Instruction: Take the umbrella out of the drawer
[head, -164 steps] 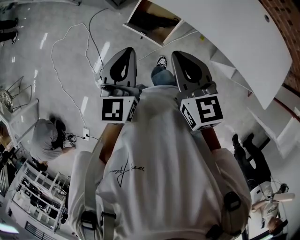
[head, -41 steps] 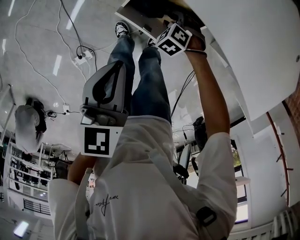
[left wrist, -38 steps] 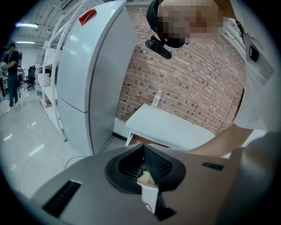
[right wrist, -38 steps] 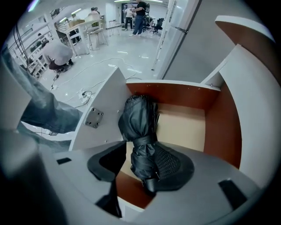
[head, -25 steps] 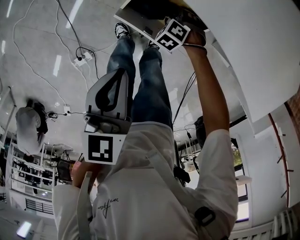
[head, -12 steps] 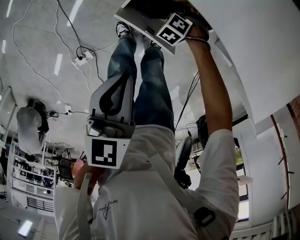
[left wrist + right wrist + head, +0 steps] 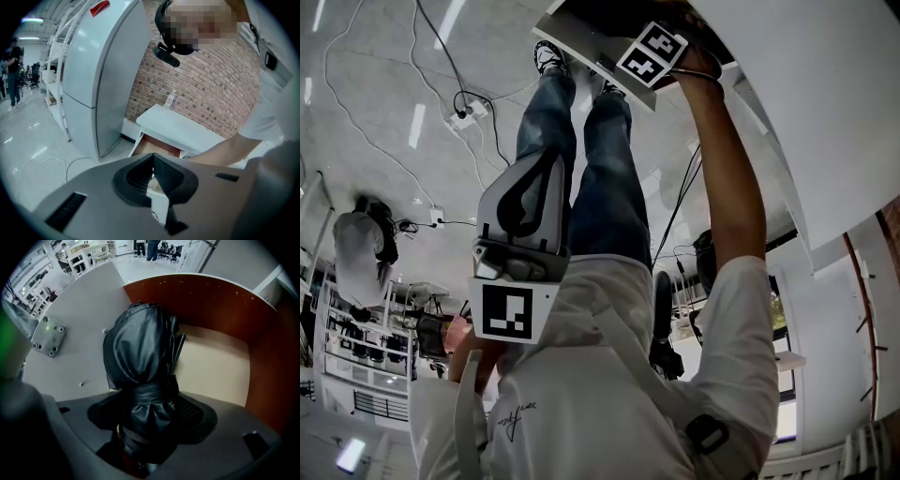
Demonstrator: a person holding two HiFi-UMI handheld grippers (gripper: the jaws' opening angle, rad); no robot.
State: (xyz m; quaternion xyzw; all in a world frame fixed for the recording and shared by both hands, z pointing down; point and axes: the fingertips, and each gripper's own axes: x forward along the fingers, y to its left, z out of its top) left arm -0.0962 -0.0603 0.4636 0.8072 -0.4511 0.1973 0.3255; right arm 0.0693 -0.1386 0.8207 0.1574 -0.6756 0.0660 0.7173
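Note:
A folded black umbrella [image 7: 140, 348] stands inside the open drawer [image 7: 215, 366], leaning against its grey side wall. My right gripper [image 7: 149, 411] points down over it. Its jaws have just been opening and stand wide, with the strapped lower part of the umbrella between them. In the head view my right arm reaches into the drawer [image 7: 581, 42]; only the marker cube [image 7: 652, 54] shows and the jaws are hidden. My left gripper [image 7: 549, 157] hangs shut and empty in front of my body, its tip [image 7: 152, 157] aimed toward the drawer [image 7: 157, 146].
The drawer belongs to a white table [image 7: 183, 131] against a brick wall [image 7: 211, 84], with a small bottle [image 7: 171, 99] on top. A tall grey cabinet [image 7: 103, 70] stands left of it. Cables and a power strip [image 7: 459, 117] lie on the floor; a person [image 7: 358, 253] crouches at left.
Since the oldest frame my right arm has stretched out to the drawer. Over the last second its marker cube slid a little deeper into the drawer; the left gripper hardly shifted.

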